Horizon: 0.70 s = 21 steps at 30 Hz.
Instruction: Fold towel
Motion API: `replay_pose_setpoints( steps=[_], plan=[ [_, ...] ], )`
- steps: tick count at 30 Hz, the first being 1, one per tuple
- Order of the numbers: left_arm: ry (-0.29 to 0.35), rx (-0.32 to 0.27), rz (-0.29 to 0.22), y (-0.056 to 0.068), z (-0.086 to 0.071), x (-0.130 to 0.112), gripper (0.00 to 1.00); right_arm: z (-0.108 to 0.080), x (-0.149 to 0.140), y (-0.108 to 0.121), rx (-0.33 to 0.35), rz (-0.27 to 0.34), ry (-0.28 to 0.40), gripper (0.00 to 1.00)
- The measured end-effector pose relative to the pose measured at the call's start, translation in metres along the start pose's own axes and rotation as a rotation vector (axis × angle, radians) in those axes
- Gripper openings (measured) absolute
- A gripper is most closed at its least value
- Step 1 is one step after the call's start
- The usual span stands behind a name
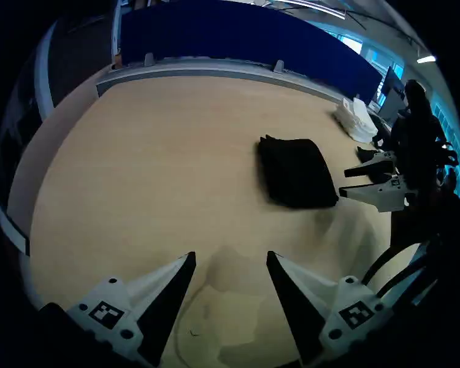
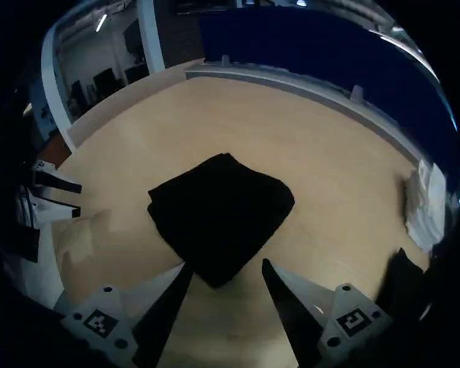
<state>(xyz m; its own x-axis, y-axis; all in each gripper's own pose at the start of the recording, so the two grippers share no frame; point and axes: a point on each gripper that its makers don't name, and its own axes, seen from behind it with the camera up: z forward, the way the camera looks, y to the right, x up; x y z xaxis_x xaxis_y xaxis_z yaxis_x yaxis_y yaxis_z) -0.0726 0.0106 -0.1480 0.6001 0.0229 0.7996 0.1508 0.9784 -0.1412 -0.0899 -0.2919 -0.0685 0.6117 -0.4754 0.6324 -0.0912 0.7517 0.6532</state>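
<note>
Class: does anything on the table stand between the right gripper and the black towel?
Nothing visible does. The near corner of the towel lies between the open fingers of the right gripper, on the table. A white stack sits well off to one side.

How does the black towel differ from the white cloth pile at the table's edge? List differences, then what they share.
Colour: the black towel is dark, the white cloth pile pale. Place: the black towel lies mid-table, the white cloth pile at the edge. Shape: the black towel is a flat folded slab, the white cloth pile lumpier. Both rest on the wooden table.
</note>
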Motion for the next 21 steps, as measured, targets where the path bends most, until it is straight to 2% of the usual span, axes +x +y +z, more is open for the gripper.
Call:
replay_pose_setpoints(
  steps=[8, 14, 18, 21],
  plan=[
    [0.002, 0.002, -0.002, -0.002, -0.004, 0.0, 0.85, 0.007, -0.018, -0.009, 0.004, -0.003, -0.036, 0.87],
    [0.001, -0.002, -0.005, -0.002, -0.004, -0.001, 0.85, 0.012, -0.031, -0.012, 0.004, 0.013, -0.059, 0.68],
    [0.0, -0.004, -0.002, -0.002, -0.003, -0.001, 0.85, 0.016, -0.035, -0.011, -0.001, 0.029, -0.063, 0.66],
    [-0.001, -0.005, -0.001, -0.003, -0.003, -0.002, 0.85, 0.018, -0.035, -0.011, 0.001, 0.043, -0.06, 0.55]
  ],
)
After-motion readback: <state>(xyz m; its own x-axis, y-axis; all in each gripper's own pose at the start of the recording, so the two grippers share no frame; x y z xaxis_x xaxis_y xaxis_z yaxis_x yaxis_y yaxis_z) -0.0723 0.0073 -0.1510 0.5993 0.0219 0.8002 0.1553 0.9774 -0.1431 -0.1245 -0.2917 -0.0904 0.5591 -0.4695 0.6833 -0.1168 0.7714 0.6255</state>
